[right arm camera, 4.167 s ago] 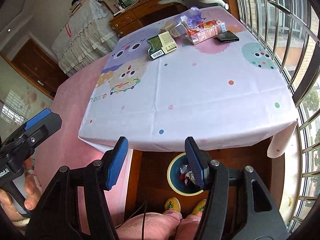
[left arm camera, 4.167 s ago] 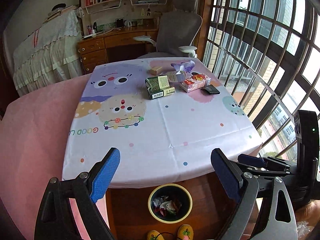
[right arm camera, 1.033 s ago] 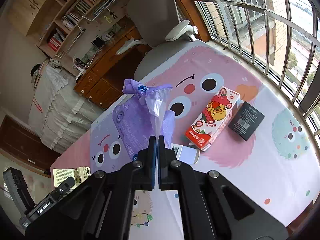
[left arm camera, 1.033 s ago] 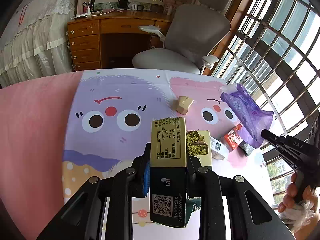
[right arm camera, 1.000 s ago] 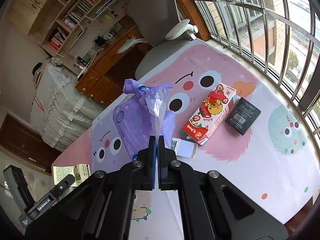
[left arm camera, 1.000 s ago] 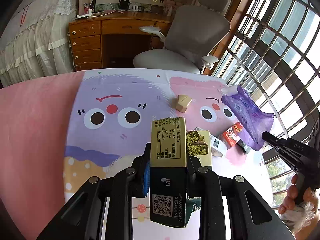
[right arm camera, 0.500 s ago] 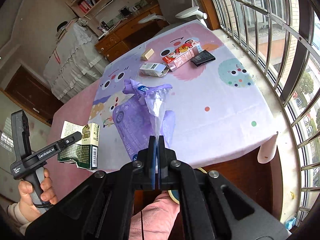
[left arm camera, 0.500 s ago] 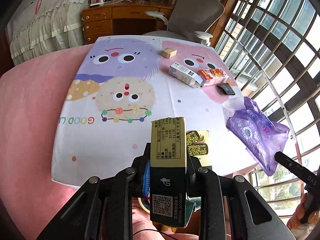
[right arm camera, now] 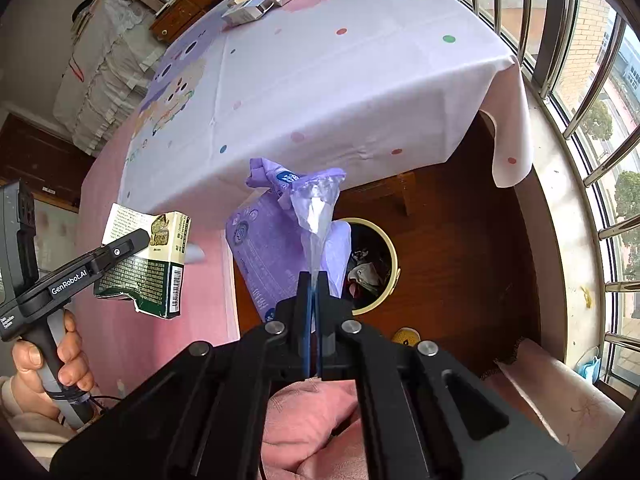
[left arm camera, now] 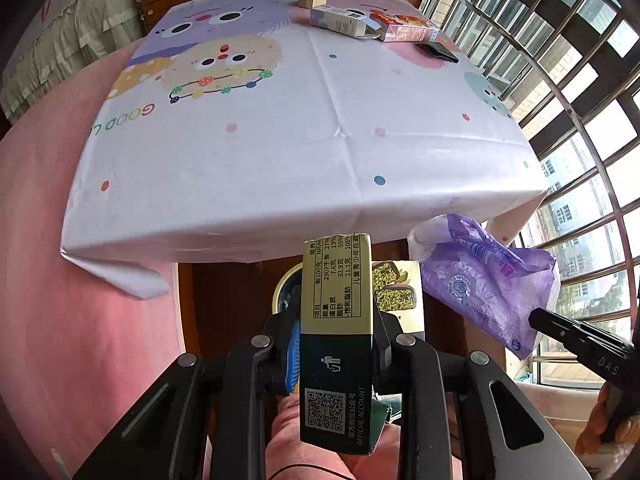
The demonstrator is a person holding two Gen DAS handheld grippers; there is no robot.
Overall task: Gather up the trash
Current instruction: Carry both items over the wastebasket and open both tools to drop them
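Observation:
My left gripper (left arm camera: 336,320) is shut on a green and gold carton (left arm camera: 337,344), held past the table's near edge. The right wrist view shows the same carton (right arm camera: 148,268) in the left gripper (right arm camera: 138,242), at the left and off to the side of the bin. My right gripper (right arm camera: 314,280) is shut on the twisted neck of a purple plastic bag (right arm camera: 272,248), which hangs beside and partly over the round yellow-rimmed trash bin (right arm camera: 395,268) on the floor. In the left wrist view the purple bag (left arm camera: 480,280) is at the right, and the bin's rim (left arm camera: 280,288) peeks out behind the carton.
The table under its cartoon cloth (left arm camera: 280,140) fills the view ahead. At its far end lie a white box (left arm camera: 340,20), a red box (left arm camera: 404,28), a black packet (left arm camera: 436,50) and a tan block (left arm camera: 312,0). Window bars (right arm camera: 580,80) run along the right. Yellow slippers (right arm camera: 406,336) lie by the bin.
Both grippers have drawn back from over the table and dropped below its near edge, carrying the carton and the purple bag. The floor bin has come into view under the bag.

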